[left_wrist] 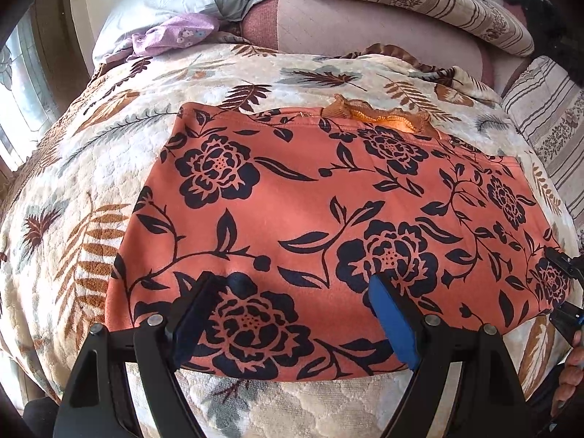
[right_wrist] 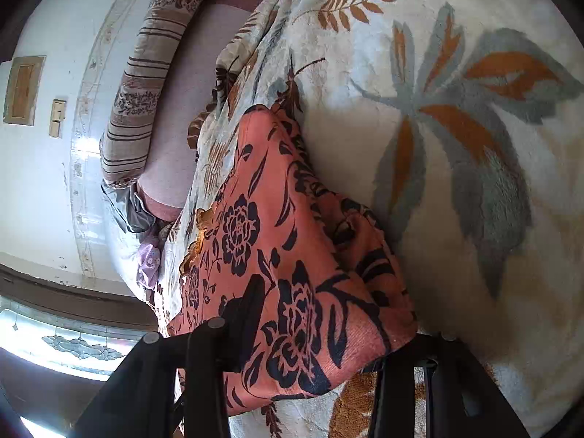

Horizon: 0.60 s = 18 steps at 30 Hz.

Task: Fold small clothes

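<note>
A: Left wrist view, left side first: looks over the orange floral garment [left_wrist: 328, 211], spread flat in the middle of the leaf-print blanket [left_wrist: 91, 168], with one long edge toward the blanket's near edge.

B: And the left gripper [left_wrist: 295, 281]?

A: Hangs over that near edge with fingers [left_wrist: 193, 314] spread wide, pinching nothing. Hard to tell whether resting on the cloth or just above it.

B: Further right?

A: Shows the right gripper [left_wrist: 564, 284] at the garment's near corner, toward the blanket's right side.

B: Anything more from the right wrist view?

A: Finds that corner bunched and raised a little off the blanket, sitting between the fingers [right_wrist: 252, 303]. Shows only one finger plainly and hides the other under the cloth. Seems partly apart, with no firm pinch on the fabric yet.

B: Handling?

A: Probably light, soft and limp, with a slight sheen, so likely to sag and slip from a shallow hold. Not fragile. Best to pinch through all layers at the two near corners, a little in from the edge, then carry both together toward the blanket's far side to keep the fold straight.
</note>
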Available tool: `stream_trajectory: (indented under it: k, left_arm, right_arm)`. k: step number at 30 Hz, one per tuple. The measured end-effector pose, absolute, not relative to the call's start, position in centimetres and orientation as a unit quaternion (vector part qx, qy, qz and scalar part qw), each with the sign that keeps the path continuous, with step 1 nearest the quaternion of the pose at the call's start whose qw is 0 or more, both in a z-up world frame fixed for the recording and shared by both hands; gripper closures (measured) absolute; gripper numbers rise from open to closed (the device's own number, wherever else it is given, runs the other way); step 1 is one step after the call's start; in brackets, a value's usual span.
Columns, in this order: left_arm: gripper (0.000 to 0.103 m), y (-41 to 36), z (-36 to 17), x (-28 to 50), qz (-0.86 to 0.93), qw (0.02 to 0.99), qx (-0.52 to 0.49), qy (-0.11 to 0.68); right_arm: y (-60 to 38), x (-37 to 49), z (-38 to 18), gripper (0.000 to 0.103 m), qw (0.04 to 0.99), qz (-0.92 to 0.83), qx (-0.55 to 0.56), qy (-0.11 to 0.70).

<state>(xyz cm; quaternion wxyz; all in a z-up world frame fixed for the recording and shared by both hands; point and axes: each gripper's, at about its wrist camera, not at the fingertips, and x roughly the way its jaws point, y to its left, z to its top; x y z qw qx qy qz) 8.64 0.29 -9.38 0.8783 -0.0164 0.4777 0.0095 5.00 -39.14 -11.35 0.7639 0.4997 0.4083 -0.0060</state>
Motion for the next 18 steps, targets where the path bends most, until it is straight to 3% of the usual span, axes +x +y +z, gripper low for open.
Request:
stream_trajectory:
  k: [4, 5, 6, 7, 10, 13, 15, 18]
  left_arm:
    - [0.018, 0.1, -11.4, 9.6, 0.018, 0.865, 0.001, 0.502]
    - [0.017, -0.1, -11.6, 9.6, 0.021, 0.866, 0.014, 0.500]
    - [0.017, -0.4, -11.3, 9.4, 0.023, 0.869, 0.021, 0.494]
    - [0.018, -0.5, -10.8, 9.1, 0.019, 0.872, 0.021, 0.488]
    - [0.018, -0.8, -9.6, 8.3, 0.007, 0.888, 0.014, 0.460]
    - [0.017, -1.2, -11.9, 9.4, 0.003, 0.868, 0.023, 0.496]
    - [0.014, -1.7, -12.2, 9.2, 0.005, 0.877, 0.049, 0.478]
    - [0.014, -1.3, -12.1, 9.4, -0.001, 0.874, 0.034, 0.484]
  right_arm:
    - [-38.6, 5.5, -10.9, 0.049, 0.772, -0.003, 0.486, 0.410]
    - [-38.6, 5.7, -10.9, 0.057, 0.773, -0.003, 0.483, 0.411]
    - [-38.6, 5.9, -11.0, 0.076, 0.772, -0.005, 0.481, 0.415]
    - [-38.6, 6.1, -11.2, 0.080, 0.770, -0.009, 0.478, 0.423]
    - [-38.5, 6.2, -11.2, 0.080, 0.771, -0.016, 0.467, 0.433]
    - [-38.0, 6.3, -10.7, 0.077, 0.779, -0.022, 0.451, 0.435]
    - [-38.1, 6.5, -10.9, 0.077, 0.777, -0.021, 0.453, 0.437]
    - [-37.7, 7.1, -10.4, 0.085, 0.787, -0.021, 0.424, 0.448]
